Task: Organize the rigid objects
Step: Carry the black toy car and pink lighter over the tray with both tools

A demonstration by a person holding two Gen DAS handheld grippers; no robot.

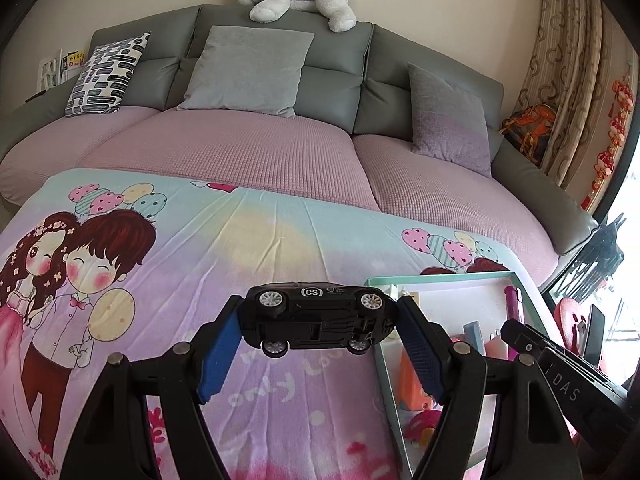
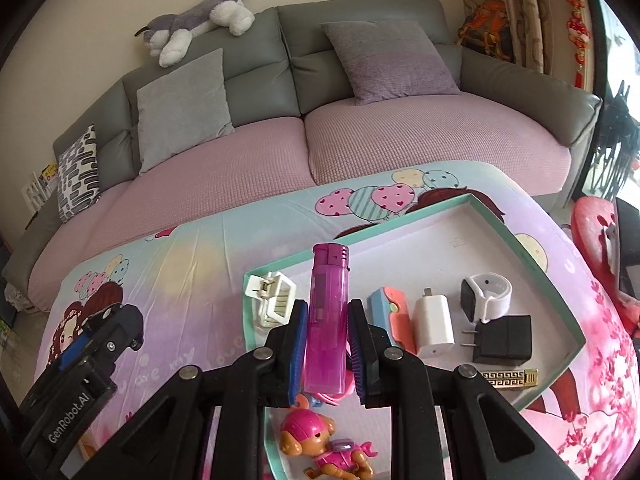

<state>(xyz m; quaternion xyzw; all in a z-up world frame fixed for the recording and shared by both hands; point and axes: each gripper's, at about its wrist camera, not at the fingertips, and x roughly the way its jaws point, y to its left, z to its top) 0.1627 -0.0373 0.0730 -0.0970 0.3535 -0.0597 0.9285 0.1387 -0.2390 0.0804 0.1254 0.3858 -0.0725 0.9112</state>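
Note:
My left gripper (image 1: 318, 320) is shut on a black toy car (image 1: 318, 316), held on its side above the cartoon blanket (image 1: 200, 248), just left of the teal-rimmed white tray (image 1: 440, 280). My right gripper (image 2: 328, 320) is shut on a pink translucent lighter (image 2: 327, 312), held upright over the tray's (image 2: 520, 248) near left part. The left gripper with the car (image 2: 120, 320) shows at the left of the right wrist view. The right gripper body (image 1: 560, 364) shows at the right of the left wrist view.
In the tray lie a white hair clip (image 2: 272, 294), a blue-and-orange case (image 2: 390, 310), a white charger (image 2: 434, 326), a black plug (image 2: 502, 338), a white watch (image 2: 486, 296), a gold clip (image 2: 508, 378) and a pink toy dog (image 2: 324, 446). A sofa (image 2: 400, 132) stands behind.

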